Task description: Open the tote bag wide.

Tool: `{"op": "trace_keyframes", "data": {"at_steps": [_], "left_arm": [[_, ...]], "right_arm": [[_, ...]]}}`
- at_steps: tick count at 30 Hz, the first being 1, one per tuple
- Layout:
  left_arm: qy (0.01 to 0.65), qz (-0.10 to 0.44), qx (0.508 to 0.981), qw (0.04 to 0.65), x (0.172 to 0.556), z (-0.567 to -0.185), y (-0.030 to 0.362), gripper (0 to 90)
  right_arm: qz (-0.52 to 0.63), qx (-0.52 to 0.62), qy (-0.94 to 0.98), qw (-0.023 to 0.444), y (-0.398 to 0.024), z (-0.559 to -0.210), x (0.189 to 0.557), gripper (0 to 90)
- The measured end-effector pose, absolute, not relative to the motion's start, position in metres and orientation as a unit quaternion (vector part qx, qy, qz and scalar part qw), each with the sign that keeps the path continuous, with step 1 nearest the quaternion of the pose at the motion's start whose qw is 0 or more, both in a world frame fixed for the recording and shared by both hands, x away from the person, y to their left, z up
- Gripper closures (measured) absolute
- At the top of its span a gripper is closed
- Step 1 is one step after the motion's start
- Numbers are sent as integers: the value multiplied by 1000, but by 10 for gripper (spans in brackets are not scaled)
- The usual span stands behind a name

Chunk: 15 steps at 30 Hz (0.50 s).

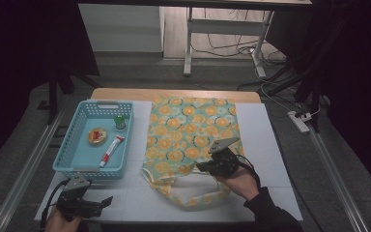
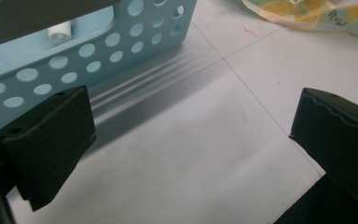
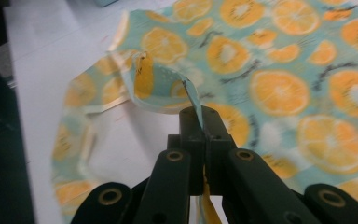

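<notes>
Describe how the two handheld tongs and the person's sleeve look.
Both the left tongs and right tongs are black, each topped by a grey three-cornered plate, with a black cable trailing back. The jaws are flat black blocks with wavy edges. The right arm wears a dark sleeve.

The counter (image 1: pixel 270 145) has a white top with a wooden edge at its far side. Directly on it lie an orange-print cloth bag (image 1: pixel 193 130) and a light blue perforated basket (image 1: pixel 72 157). The bag spreads beyond the right claw (image 1: pixel 204 166), which pinches its edge; the basket sits just beyond the left claw (image 1: pixel 107 201).
</notes>
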<state>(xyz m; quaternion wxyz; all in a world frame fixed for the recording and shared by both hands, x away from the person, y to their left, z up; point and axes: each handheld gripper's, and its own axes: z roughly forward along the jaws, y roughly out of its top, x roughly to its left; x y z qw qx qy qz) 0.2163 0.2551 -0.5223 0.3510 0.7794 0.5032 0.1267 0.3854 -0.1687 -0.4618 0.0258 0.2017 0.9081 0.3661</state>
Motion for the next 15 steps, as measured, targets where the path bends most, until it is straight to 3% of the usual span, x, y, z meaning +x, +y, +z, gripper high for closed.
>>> {"op": "trace_keyframes", "data": {"at_steps": [15], "left_arm": [[503, 127, 778, 354, 216, -522, 256, 0]], "right_arm": [[385, 237, 889, 74, -161, -451, 443, 900]]}}
